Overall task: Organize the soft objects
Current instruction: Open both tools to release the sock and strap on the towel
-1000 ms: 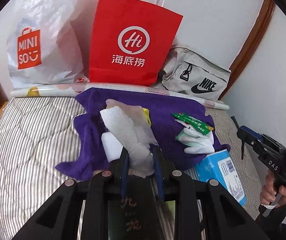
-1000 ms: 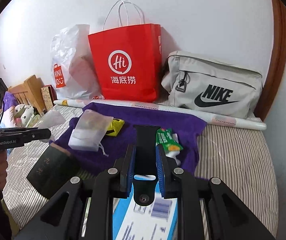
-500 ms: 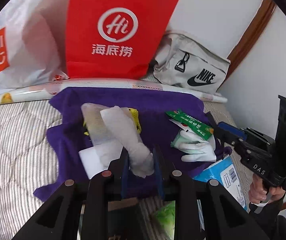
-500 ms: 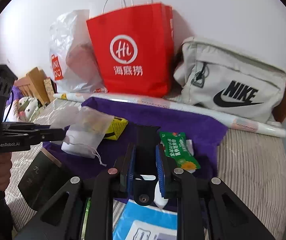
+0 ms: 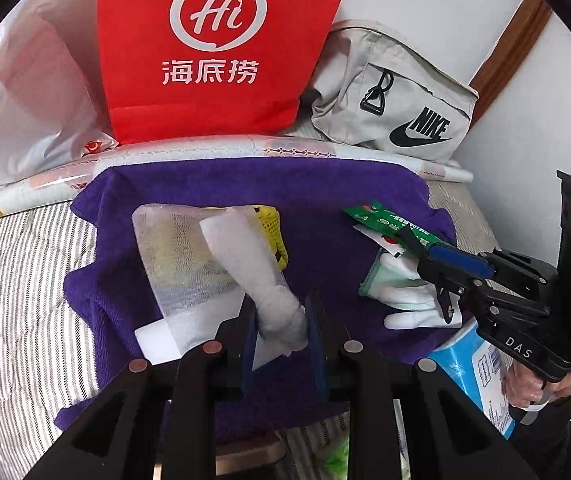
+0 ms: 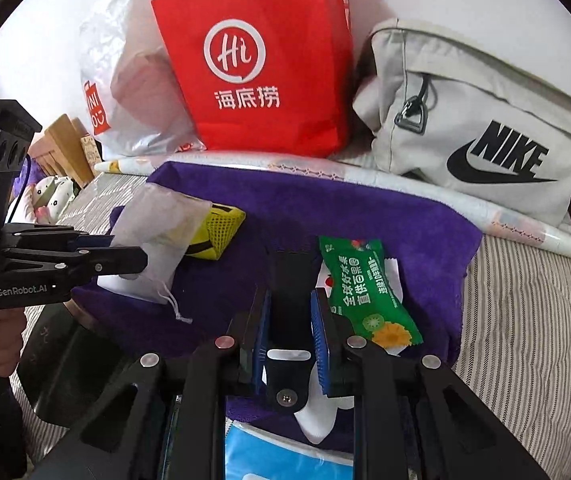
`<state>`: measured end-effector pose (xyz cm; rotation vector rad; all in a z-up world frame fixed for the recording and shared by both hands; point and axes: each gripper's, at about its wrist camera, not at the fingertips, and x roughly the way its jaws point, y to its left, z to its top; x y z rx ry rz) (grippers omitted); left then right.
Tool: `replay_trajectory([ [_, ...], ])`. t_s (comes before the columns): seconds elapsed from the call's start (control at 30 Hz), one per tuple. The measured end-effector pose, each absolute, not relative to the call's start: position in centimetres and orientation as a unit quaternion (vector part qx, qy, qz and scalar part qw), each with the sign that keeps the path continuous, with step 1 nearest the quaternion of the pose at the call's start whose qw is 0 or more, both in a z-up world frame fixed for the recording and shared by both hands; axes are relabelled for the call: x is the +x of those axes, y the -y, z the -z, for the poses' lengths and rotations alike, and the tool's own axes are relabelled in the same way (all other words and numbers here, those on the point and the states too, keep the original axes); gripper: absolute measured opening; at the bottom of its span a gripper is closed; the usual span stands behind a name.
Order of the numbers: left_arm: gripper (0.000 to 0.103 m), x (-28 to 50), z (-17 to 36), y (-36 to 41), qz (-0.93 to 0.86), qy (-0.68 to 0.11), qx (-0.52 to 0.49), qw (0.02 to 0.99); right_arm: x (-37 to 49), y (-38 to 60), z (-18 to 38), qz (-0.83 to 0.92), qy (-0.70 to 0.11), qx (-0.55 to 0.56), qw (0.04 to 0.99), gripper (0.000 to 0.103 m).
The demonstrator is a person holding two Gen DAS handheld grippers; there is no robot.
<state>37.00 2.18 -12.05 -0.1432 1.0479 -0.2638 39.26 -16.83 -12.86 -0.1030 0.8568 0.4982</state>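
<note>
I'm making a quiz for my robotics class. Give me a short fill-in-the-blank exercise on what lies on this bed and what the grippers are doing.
1. The left gripper is shut on a white mesh ____.
2. The green snack packet lies on a ____ towel.
3. The logo on the grey bag reads ____.
4. The paper bag against the wall is ____.

Missing words: pouch; purple; NIKE; red
</note>
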Motion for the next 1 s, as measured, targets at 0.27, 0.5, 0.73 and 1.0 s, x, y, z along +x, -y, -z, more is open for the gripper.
replay_trajectory([
  [0.27,0.025,37.2,12.3,-2.1,0.129,-0.502,-0.073,0.852,39.6,17.0,13.1,-0.238,-0.422,-0.042,0.874,0.022],
  [0.5,0.059,36.7,11.5,-2.9,0.116,-0.491,-0.081,0.859,38.5,17.1,12.3,-0.236,-0.405,-0.039,0.882,0.049],
  [0.73,0.059,35.1,10.4,-4.2,0.100,-0.483,-0.085,0.866,35.3,16.6,11.1,-0.244,-0.392,-0.038,0.886,0.049],
  [1.0,0.059,32.1,9.0,-6.6,0.081,-0.465,-0.094,0.876,29.4,14.6,10.7,-0.262,-0.382,-0.050,0.885,0.058],
])
